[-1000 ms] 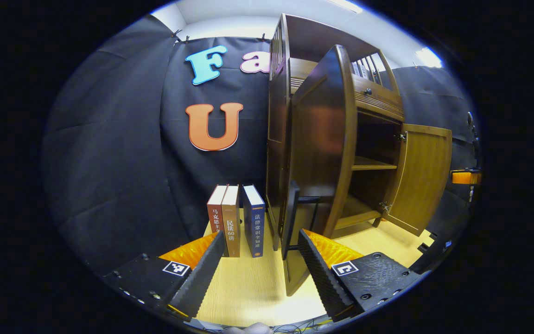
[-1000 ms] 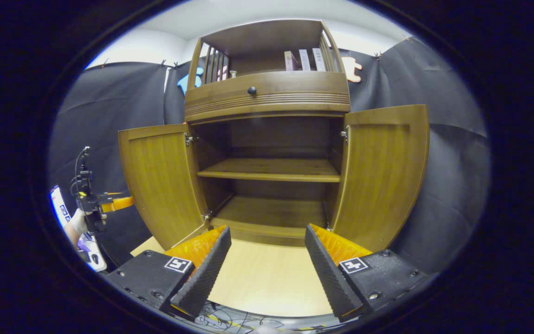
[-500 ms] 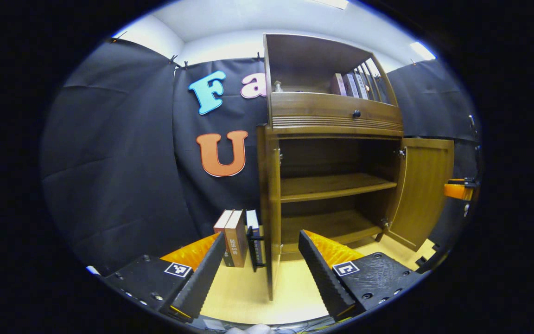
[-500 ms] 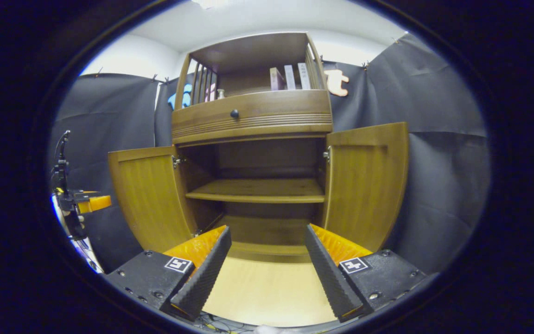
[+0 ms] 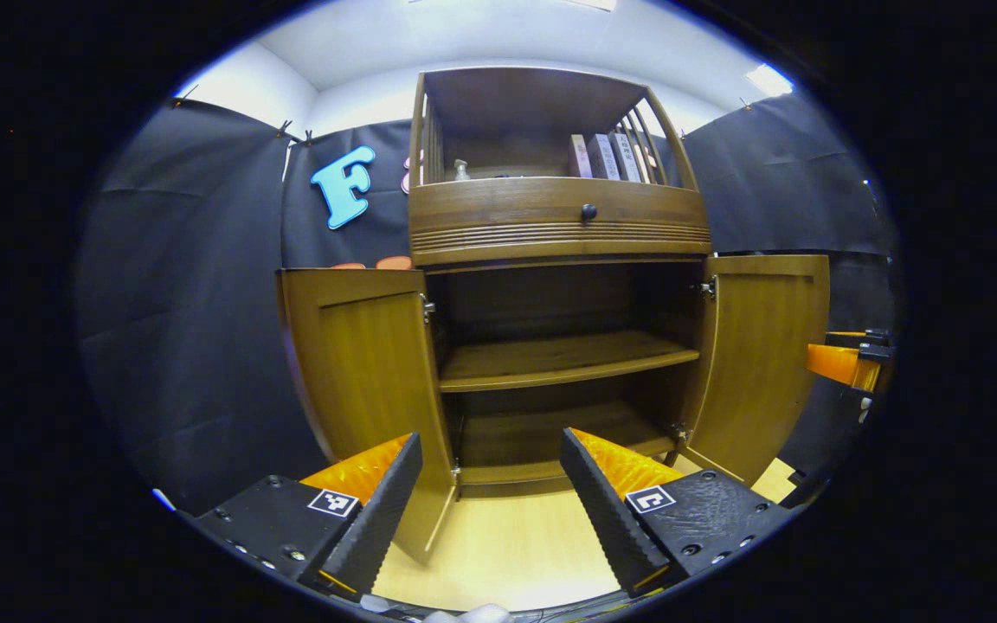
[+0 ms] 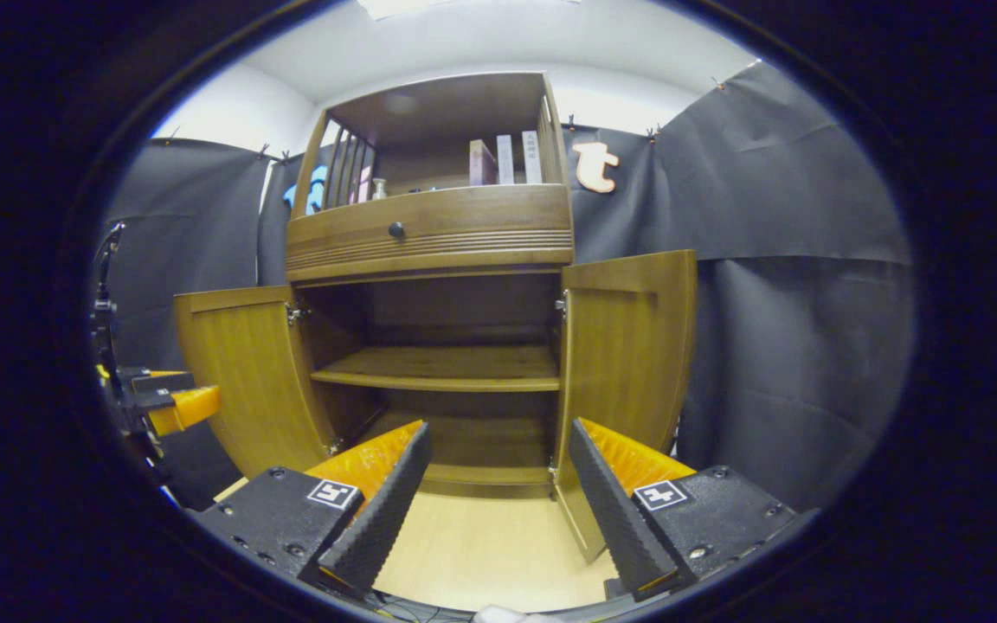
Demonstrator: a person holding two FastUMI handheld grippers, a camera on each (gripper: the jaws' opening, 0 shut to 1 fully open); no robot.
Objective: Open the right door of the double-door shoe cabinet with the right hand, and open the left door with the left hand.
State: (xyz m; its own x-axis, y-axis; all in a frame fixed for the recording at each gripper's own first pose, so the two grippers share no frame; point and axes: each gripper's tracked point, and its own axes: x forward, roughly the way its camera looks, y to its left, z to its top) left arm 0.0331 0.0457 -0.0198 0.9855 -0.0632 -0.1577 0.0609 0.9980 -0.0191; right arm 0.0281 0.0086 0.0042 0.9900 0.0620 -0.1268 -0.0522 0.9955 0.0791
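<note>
Both tongs, left tongs (image 5: 490, 484) and right tongs (image 6: 498, 484), gape empty; left door (image 5: 369, 363) and right door (image 6: 624, 346) look stiff and hinged, best gripped at the free edges.

The far gripper (image 5: 845, 363) at the right edge of the left gripper view is cut off by the picture's rim — its fingertips lie behind the open right door (image 5: 762, 363), so their stance cannot be told. In the right gripper view the other gripper (image 6: 171, 405), far left of the near fingers, is likewise clipped. Books (image 6: 505, 159) on the top shelf — titles too small to tell.
</note>
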